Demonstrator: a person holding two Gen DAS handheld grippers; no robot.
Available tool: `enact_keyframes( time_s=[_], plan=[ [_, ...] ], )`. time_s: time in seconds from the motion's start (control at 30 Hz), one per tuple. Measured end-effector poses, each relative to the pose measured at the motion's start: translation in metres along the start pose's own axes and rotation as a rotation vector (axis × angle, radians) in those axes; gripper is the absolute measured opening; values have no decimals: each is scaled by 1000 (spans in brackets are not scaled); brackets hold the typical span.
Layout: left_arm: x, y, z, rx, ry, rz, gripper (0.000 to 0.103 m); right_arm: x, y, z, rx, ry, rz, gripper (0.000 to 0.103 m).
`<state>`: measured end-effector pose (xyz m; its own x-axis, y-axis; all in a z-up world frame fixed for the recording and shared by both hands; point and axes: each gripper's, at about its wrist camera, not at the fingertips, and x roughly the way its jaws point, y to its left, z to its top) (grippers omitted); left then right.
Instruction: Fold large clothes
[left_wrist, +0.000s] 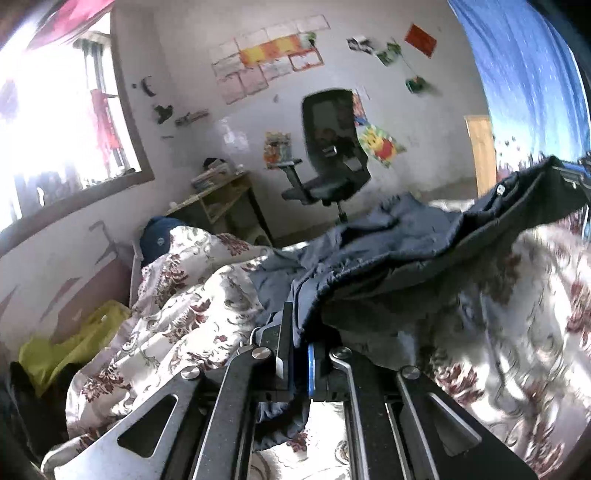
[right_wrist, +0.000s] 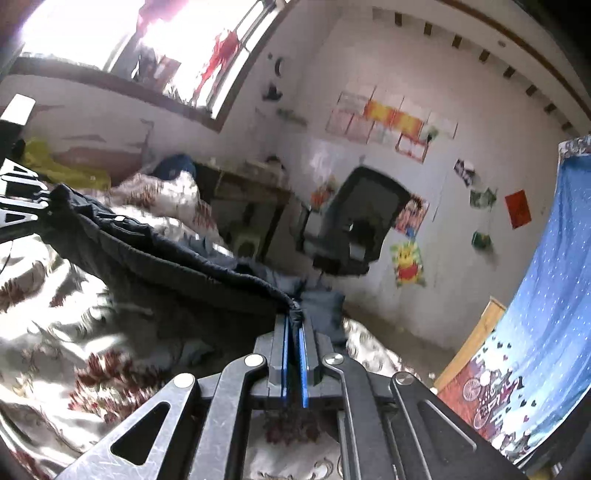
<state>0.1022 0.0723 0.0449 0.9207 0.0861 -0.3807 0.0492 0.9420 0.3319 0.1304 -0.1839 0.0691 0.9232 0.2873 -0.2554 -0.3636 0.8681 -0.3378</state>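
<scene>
A large dark blue-grey garment (left_wrist: 388, 254) is stretched above a bed with a floral cover (left_wrist: 177, 306). My left gripper (left_wrist: 295, 339) is shut on one edge of the garment. My right gripper (right_wrist: 294, 325) is shut on the other end of that edge, where the cloth (right_wrist: 177, 266) bunches between the blue pads. The edge hangs taut between both grippers. The right gripper shows at the right rim of the left wrist view (left_wrist: 570, 175); the left gripper shows at the left rim of the right wrist view (right_wrist: 18, 206). The rest of the garment trails onto the bed.
A black office chair (left_wrist: 332, 155) and a wooden desk (left_wrist: 221, 195) stand beyond the bed by a wall with posters. A window (left_wrist: 55, 122) is at left. A yellow-green bag (left_wrist: 74, 343) lies beside the bed. A blue patterned curtain (right_wrist: 546, 288) hangs at right.
</scene>
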Motion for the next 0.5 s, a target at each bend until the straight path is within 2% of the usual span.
enact_keyframes(
  time_s=[0.13, 0.27, 0.33, 0.5],
  plan=[
    [-28, 8, 18, -1, -42, -2, 3, -22, -4, 21, 0, -69, -14, 5],
    [-42, 18, 42, 3, -55, -14, 3, -28, -15, 43, 41, -96, 6, 5],
    [-37, 26, 52, -9, -36, -19, 3, -17, -22, 57, 43, -93, 33, 5],
    [-5, 42, 69, -64, 55, -33, 3, 34, -26, 88, -41, -50, 97, 5]
  ],
)
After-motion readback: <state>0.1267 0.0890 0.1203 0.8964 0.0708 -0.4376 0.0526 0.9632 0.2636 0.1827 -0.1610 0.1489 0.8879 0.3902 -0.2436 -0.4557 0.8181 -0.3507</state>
